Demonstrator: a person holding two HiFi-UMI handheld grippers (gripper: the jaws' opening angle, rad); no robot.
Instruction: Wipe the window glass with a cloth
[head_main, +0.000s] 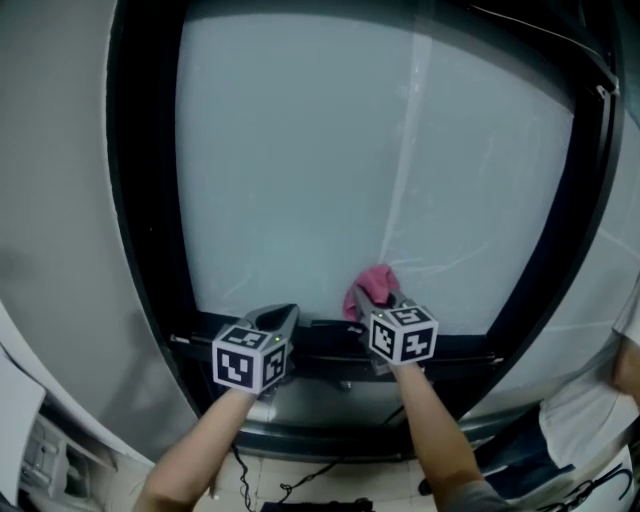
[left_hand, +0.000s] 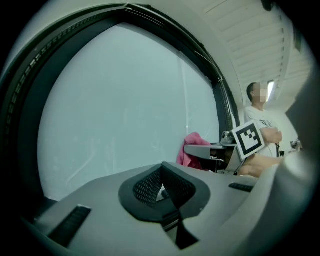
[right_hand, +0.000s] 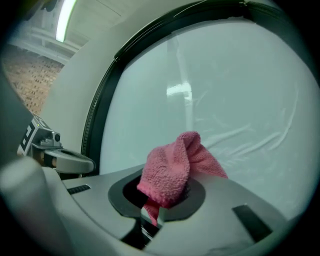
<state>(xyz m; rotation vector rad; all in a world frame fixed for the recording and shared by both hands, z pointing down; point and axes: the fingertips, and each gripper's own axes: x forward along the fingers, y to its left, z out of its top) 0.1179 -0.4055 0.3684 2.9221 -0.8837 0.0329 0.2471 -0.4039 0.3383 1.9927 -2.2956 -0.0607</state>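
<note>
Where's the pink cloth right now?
In the head view, the pink cloth is clamped in the right claw, low by the window glass, just right of the left claw.

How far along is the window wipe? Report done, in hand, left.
Done: the pink cloth is gripped in the right gripper, jaws shut on it. In hand: it is held at the bottom of the window glass, near the centre; contact cannot be confirmed. Left: streaks show across the pane, so most wiping seems undone. The left gripper is shut and empty.
</note>
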